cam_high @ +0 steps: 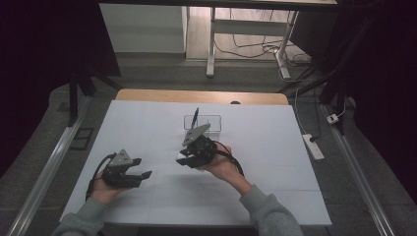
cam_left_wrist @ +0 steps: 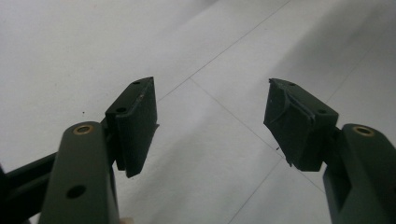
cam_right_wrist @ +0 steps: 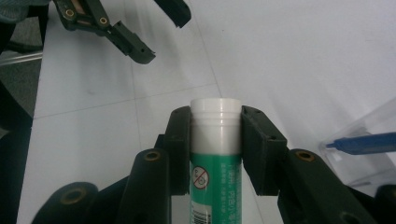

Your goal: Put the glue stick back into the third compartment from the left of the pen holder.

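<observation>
Right gripper (cam_right_wrist: 215, 140) holds a glue stick (cam_right_wrist: 215, 163), jaws clamped on its white neck just below the cap end, above the table (cam_high: 275, 162) near a clear box (cam_high: 202, 123). Left gripper (cam_left_wrist: 210, 126) hangs wide open, empty. Stick looks light, rigid, smooth plastic; likely slippery, so grip the labelled barrel squarely.

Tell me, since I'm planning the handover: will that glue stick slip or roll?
The glue stick looks stiff and smooth-sided, so it may slip in the right gripper. Being round, it would probably roll if laid on the table.
</observation>
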### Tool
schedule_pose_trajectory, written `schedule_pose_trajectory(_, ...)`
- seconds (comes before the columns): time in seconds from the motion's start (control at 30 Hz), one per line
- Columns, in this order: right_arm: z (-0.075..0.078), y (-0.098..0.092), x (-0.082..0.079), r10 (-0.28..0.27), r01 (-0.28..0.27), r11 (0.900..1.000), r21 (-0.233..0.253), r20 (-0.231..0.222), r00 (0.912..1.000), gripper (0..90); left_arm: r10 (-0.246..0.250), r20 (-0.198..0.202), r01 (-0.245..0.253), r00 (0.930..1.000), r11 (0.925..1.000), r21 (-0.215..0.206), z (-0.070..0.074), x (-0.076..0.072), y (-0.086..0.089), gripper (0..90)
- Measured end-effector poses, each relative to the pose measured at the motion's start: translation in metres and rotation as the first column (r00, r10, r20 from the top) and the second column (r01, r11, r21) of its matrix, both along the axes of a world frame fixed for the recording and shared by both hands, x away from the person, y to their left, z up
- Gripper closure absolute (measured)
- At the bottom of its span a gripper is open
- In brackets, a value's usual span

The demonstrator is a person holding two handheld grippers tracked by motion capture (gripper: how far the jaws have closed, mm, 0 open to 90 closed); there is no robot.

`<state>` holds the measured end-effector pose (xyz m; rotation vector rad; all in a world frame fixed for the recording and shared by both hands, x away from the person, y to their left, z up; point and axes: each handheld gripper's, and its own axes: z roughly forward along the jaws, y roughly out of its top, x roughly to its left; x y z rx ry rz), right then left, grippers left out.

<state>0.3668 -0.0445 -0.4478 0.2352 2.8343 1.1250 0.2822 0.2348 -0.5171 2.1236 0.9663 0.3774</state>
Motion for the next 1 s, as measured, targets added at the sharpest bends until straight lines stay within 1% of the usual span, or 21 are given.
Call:
schedule_pose_trajectory(0.17, 0.006, -0.008, 0.003, -0.020, 0.020, 1.000, 0.019, 0.009, 0.9998, 64.2, 0.002, -0.001, -0.002, 1.0000, 1.0000, 0.000, 0.000, 0.000, 0.000, 34.2)
schedule_pose_trajectory(0.33, 0.011, -0.017, 0.007, -0.054, 0.053, 0.998, 0.041, 0.009, 0.9985, 64.3, 0.003, -0.001, -0.003, 1.0000, 1.0000, -0.001, 0.000, 0.001, 0.000, 34.2)
schedule_pose_trajectory(0.53, 0.018, -0.030, 0.013, -0.083, 0.082, 0.995, 0.062, 0.026, 0.9962, 64.2, 0.005, 0.003, -0.005, 1.0000, 1.0000, -0.002, 0.000, 0.000, 0.000, 34.2)
schedule_pose_trajectory(0.7, 0.024, -0.040, 0.017, -0.117, 0.114, 0.990, 0.085, 0.029, 0.9927, 64.2, 0.005, 0.004, -0.005, 1.0000, 1.0000, -0.003, 0.000, 0.000, 0.000, 34.2)
schedule_pose_trajectory(0.8, 0.027, -0.045, 0.018, -0.131, 0.126, 0.987, 0.098, 0.040, 0.9906, 64.2, 0.004, 0.002, -0.004, 1.0000, 1.0000, -0.001, 0.000, 0.000, 0.000, 34.2)
schedule_pose_trajectory(1.0, 0.033, -0.056, 0.023, -0.174, 0.168, 0.978, 0.125, 0.041, 0.9839, 64.2, 0.004, 0.002, -0.004, 1.0000, 1.0000, -0.002, 0.000, 0.000, 0.000, 34.2)
